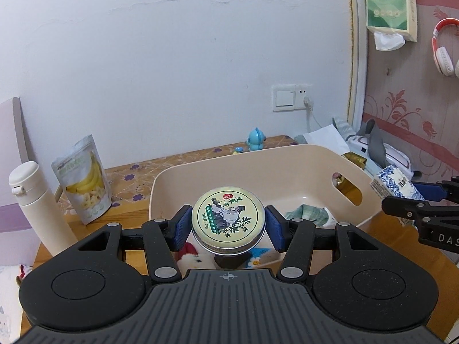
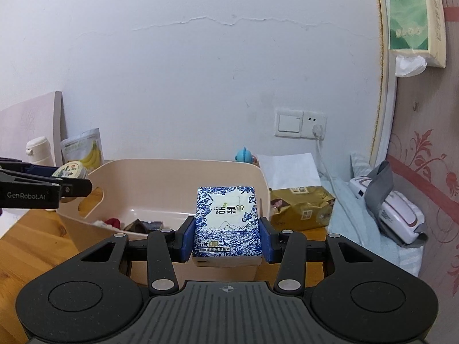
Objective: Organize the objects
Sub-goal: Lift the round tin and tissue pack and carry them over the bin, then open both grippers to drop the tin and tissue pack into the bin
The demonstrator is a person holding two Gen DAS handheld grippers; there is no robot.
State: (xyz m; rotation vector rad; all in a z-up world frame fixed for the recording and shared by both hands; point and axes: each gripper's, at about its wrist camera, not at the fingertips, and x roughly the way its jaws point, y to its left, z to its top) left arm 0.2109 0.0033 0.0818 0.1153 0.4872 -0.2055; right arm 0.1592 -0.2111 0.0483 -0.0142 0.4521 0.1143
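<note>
Blue-white "洁柔" tissue pack (image 2: pixel 226 223)

Each fisheye camera sits close behind its own blue-padded fingers (image 1: pixel 183 226), facing the white wall across the wooden table (image 1: pixel 137 172). Both views share the beige plastic basket (image 1: pixel 258 160) (image 2: pixel 172 169), the left from its left side, the right from its right, each catching the other's fingers (image 2: pixel 71 185) at its edge.

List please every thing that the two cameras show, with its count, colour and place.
jar: 1, cream lid, in left gripper
tissue pack: 1, blue-white, in right gripper
bin: 1, beige, on table
table: 1, wooden, under bin
banana chip bag: 1, silver-yellow, left of bin
bottle: 1, white, far left
toy figure: 1, blue, behind bin
gold packet: 1, right of bin
headphones: 1, red-white, on wall
left gripper: 1, black, blue pads
right gripper: 1, same
</note>
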